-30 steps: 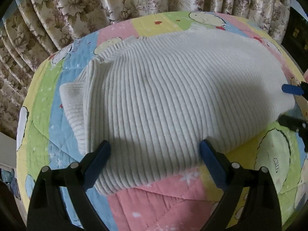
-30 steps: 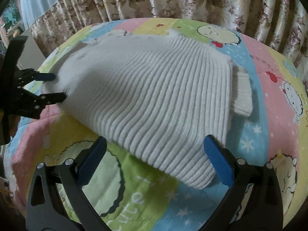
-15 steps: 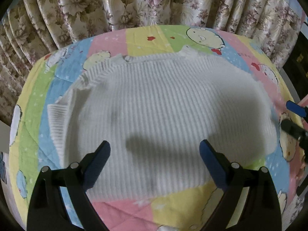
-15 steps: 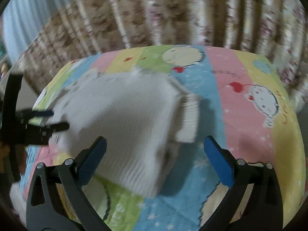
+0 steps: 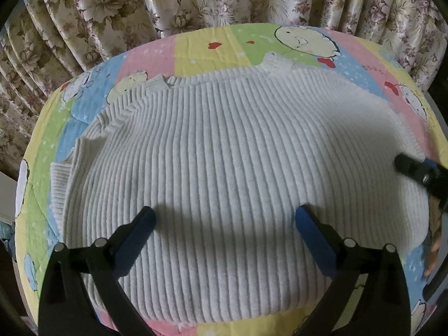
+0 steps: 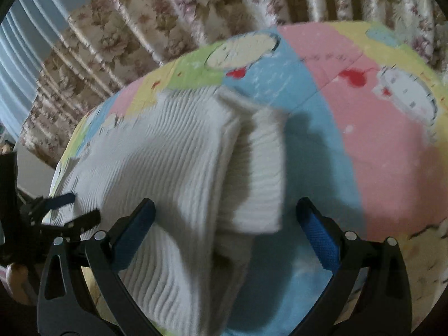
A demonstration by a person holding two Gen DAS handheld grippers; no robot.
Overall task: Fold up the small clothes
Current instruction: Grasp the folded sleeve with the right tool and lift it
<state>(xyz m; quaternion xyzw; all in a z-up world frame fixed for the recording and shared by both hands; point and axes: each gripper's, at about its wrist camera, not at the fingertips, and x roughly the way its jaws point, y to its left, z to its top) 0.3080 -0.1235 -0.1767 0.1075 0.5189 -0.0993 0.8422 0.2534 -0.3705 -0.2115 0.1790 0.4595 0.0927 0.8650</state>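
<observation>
A floral beige pleated curtain (image 5: 196, 2) hangs behind everything, far ahead of both pairs of fingers. In front of it lies a patchwork quilt in pink, yellow, green and blue with cartoon animals (image 5: 201, 47), spread over what may be a bed or a surface; I cannot tell which.

On the quilt lies the white ribbed knit sweater (image 5: 229, 154), folded, its ribs running away from the left gripper (image 5: 225, 231). That gripper's blue-padded fingers (image 5: 138, 235) stand wide apart over the near part of the sweater, holding nothing; whether they touch the knit I cannot tell. A ribbed cuff (image 5: 58, 173) sticks out beyond the left finger.

The right gripper (image 6: 225, 231) is also spread open and empty, with the sweater's right edge between its fingers; this view is blurred. A ribbed sleeve end (image 6: 260, 179) lies ahead between the fingers, beside the folded body.

In the left view, the right gripper's tips reach in from the right at the sweater's edge.
</observation>
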